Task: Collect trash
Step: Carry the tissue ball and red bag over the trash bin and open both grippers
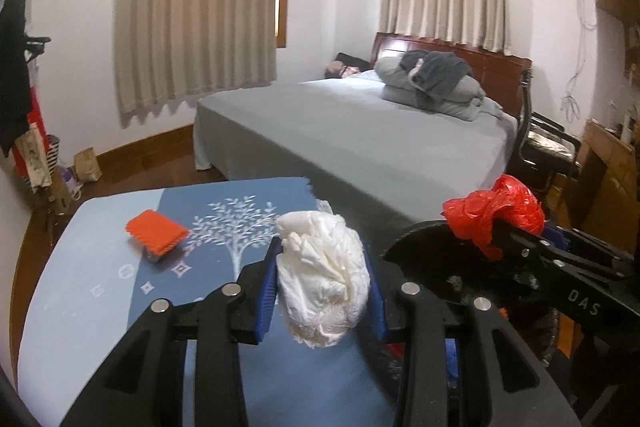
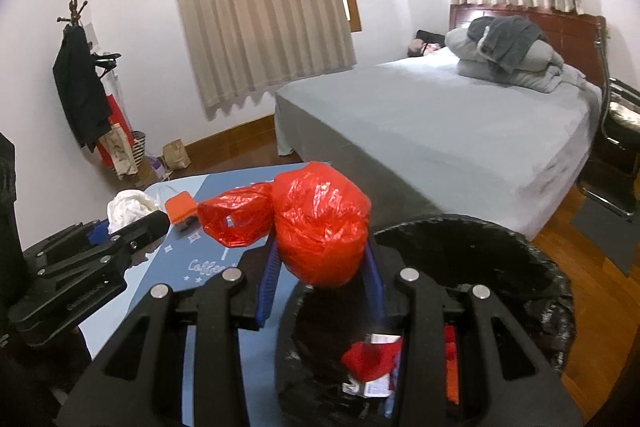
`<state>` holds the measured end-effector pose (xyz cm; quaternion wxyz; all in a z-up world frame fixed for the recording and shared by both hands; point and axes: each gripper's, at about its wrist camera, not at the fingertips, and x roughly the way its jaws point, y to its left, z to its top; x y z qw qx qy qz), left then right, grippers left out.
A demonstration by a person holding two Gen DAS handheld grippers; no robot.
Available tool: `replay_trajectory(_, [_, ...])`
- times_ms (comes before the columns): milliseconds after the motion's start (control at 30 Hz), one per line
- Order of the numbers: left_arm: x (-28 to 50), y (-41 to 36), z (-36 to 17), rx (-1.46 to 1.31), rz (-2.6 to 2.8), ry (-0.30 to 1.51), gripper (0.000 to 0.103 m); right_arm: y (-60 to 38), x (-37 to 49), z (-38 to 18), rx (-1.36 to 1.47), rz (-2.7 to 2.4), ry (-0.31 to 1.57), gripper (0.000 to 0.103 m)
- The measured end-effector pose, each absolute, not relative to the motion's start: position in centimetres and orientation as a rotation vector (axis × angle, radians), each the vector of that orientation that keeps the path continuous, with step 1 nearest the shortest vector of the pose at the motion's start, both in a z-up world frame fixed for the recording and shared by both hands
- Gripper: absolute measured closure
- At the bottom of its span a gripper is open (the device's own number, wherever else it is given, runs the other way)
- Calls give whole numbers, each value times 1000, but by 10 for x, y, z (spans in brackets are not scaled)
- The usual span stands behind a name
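Observation:
My left gripper [image 1: 322, 287] is shut on a crumpled white tissue wad [image 1: 322, 275], held above the blue table mat [image 1: 120, 291]; the wad [image 2: 130, 209] also shows at the left of the right wrist view. My right gripper [image 2: 320, 267] is shut on a crumpled red plastic bag [image 2: 316, 227], held over the near rim of a black-lined trash bin [image 2: 520, 267]. The red bag [image 1: 496, 215] appears at the right of the left wrist view, above the bin [image 1: 432, 247]. Red and white scraps [image 2: 372, 367] lie inside the bin. An orange ridged block [image 1: 156, 233] rests on the mat.
A grey bed [image 1: 360, 139] with folded bedding stands behind the table. A black chair [image 1: 548, 147] is at its right. A coat rack [image 2: 80, 87] and paper bags [image 2: 176, 155] line the left wall. Wooden floor [image 2: 560, 239] shows right of the bin.

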<state>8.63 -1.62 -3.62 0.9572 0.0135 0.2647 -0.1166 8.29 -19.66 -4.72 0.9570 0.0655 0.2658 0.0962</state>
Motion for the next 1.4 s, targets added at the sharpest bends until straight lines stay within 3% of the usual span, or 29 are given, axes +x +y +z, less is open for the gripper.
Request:
replay_trajectory(833, [81,-94,-33,88,-397,520,65,-274,48,-57,160,25,538,67])
replay_trajectory(1400, [96,-143,-62,121,-512,564,65,-313,42,-76,171,-55,575,67])
